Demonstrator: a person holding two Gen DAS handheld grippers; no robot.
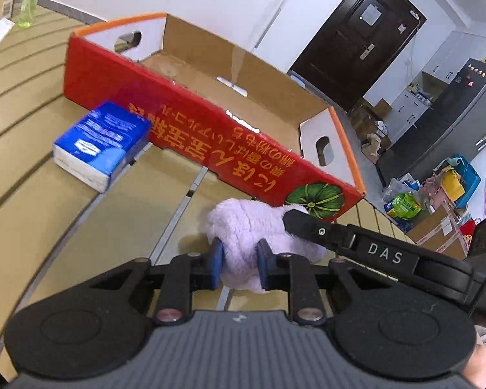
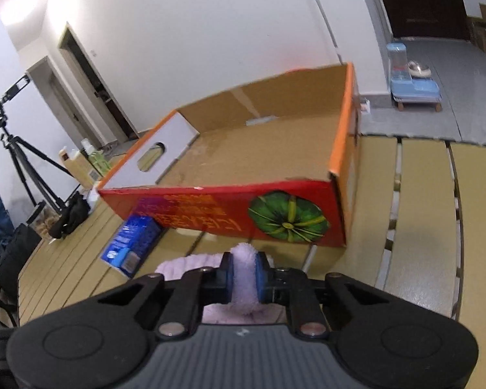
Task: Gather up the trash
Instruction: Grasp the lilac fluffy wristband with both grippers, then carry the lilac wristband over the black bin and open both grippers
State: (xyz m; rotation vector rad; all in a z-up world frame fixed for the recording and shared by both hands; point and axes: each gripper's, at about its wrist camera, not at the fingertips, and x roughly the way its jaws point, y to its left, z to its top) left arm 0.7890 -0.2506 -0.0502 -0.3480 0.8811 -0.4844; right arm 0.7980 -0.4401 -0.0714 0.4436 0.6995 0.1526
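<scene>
A fluffy pale-purple cloth (image 1: pixel 252 223) lies on the slatted wooden surface just in front of a red cardboard box (image 1: pixel 191 116). My left gripper (image 1: pixel 239 261) is shut on the near part of the cloth, its blue pads pressing into the fluff. My right gripper (image 2: pixel 245 278) is shut on another fold of the same cloth (image 2: pixel 243 278); its black finger (image 1: pixel 311 228) reaches in from the right in the left wrist view. The open-topped box (image 2: pixel 275 207) shows a bare cardboard floor. A blue tissue pack (image 1: pixel 102 144) lies against the box's front wall, to the left.
The slatted wooden surface (image 2: pixel 421 227) has gaps between its boards. A tripod (image 2: pixel 19 149) and black bags stand left of it. Bottles (image 2: pixel 94 159) sit at the far left corner. A dark door (image 1: pixel 356 39), a fridge and floor clutter lie to the right.
</scene>
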